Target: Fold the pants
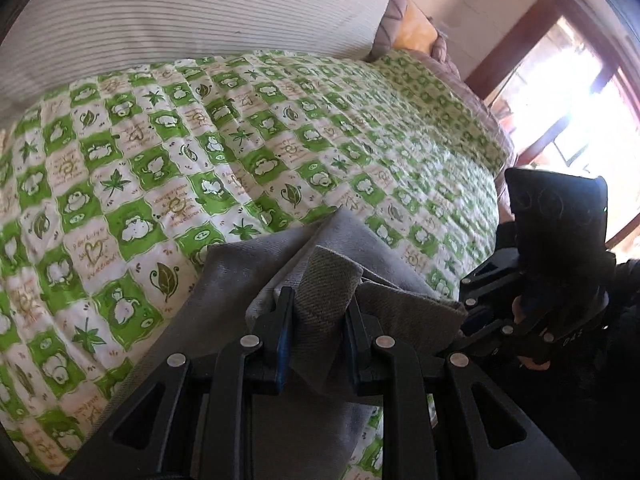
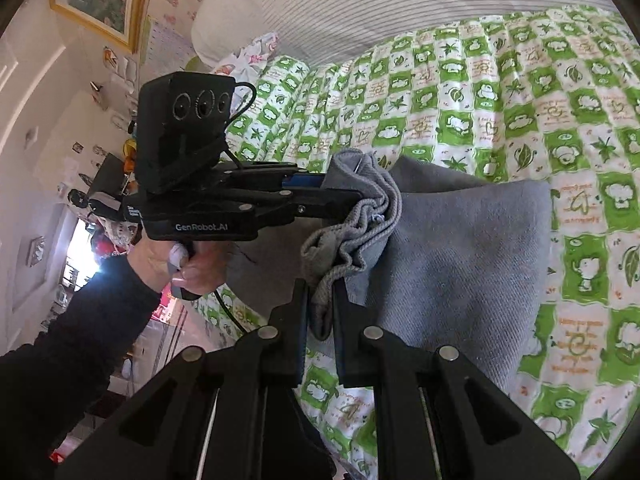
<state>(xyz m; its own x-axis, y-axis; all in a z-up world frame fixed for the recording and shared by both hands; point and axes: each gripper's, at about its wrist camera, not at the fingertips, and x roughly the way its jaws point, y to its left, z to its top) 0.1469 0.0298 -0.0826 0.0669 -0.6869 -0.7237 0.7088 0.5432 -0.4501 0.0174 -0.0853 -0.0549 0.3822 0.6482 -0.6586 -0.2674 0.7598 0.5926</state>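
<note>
Your left gripper (image 1: 320, 320) has its two black fingers (image 1: 280, 320) drawn in on a bunched fold of the grey pants (image 1: 328, 276); the cloth fills the narrow gap between them and rises in a peak just past the tips, so the fingers are pinching fabric, not pressed flat together. From there the pants spread down and to the left over the green and white checked quilt (image 1: 160, 152) on the bed, and a further flap runs under the gripper toward the bottom of the left wrist view. At the right edge of that view you can see your other gripper's body with a hand around its handle. In the right wrist view your right gripper (image 2: 322, 300) is likewise nearly closed, its fingers (image 2: 298, 304) clamping a ribbed, rumpled edge of the pants (image 2: 460, 248) that looks like the waistband or a cuff; which one, you cannot tell. The same bunched edge runs up and left into the tips of your left gripper (image 2: 332, 196), which comes in sideways from the left, held by your left hand (image 2: 184, 260). The two grips sit close together on that gathered edge. The rest of the pants hangs and lies to the right as a broad grey panel over the quilt (image 2: 520, 100), with a striped white pillow (image 2: 360, 0) beyond it at the head of the bed.
</note>
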